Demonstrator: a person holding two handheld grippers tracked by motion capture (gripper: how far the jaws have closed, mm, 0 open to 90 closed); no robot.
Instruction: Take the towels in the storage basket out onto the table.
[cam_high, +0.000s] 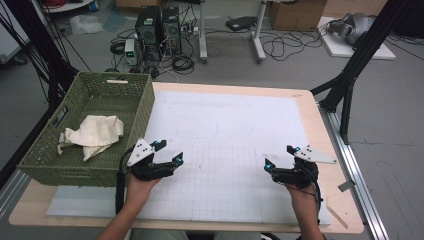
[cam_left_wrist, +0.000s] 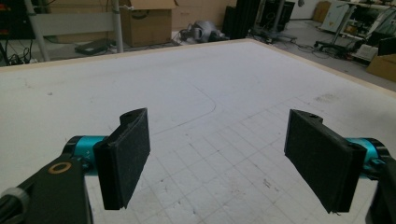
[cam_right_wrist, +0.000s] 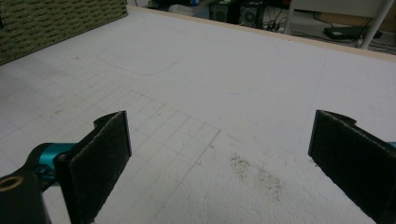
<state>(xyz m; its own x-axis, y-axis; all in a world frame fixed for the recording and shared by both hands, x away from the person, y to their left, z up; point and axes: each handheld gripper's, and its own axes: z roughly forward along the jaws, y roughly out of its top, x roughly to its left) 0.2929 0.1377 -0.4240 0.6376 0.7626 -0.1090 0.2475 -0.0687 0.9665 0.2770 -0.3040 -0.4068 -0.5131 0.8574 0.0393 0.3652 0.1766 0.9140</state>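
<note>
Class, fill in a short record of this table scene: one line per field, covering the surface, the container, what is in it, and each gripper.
Surface: white gridded mat on a wooden table
Container: green woven basket at the table's left edge
Contents: crumpled cream cloth
Left gripper: open, empty, beside the basket
Right gripper: open, empty, over the mat

White gridded mat (cam_high: 225, 125) covering a wooden table (cam_high: 312, 117), computer towers (cam_high: 159, 25) and tangled cables (cam_high: 285, 46) on the floor beyond the far edge, cardboard box (cam_high: 296, 14) far right, black frame legs (cam_high: 350, 75) right of the table.
</note>
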